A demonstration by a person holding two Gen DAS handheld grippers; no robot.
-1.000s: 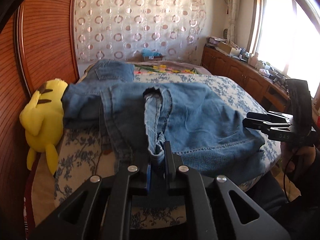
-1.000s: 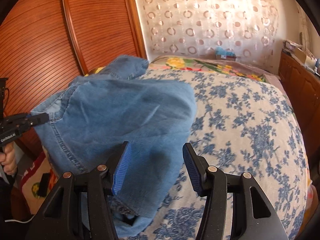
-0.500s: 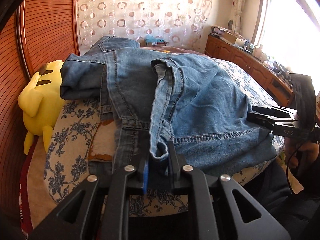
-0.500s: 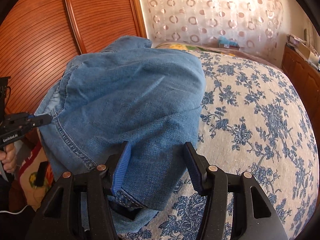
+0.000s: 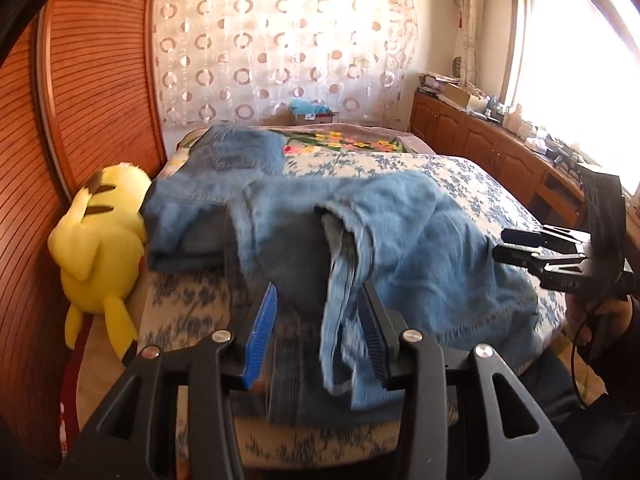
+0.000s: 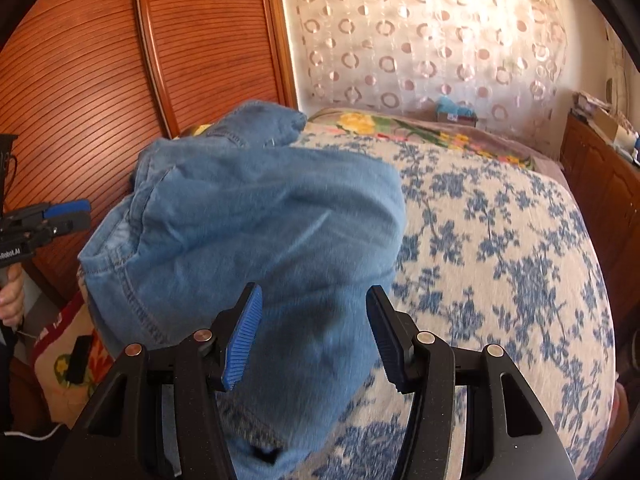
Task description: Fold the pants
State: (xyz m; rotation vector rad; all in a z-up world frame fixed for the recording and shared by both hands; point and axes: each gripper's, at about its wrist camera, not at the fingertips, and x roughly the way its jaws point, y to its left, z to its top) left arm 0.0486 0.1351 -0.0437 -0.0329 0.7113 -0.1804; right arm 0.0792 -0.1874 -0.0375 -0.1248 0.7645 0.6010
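Denim lies heaped across the near end of the bed (image 6: 500, 248), and the pants (image 5: 400, 232) run from the left gripper (image 5: 316, 328) away toward the headboard side, where a back pocket shows by the plush toy (image 5: 100, 236). A hanging strip of hem or waistband drops straight between the left jaws, which are opening: the pads stand apart, the strip brushing the right pad but not pinched. The right gripper (image 6: 316, 332) hovers with its jaws half wide over the folded bulk, cloth below and between them, and I see no pad pressing on it. The fold's near edge lies closest to the left hand, so the next grasp or smoothing likely falls to it, while the right side sits nearer the smooth top layer. The loose strip may slump and spoil the edge.
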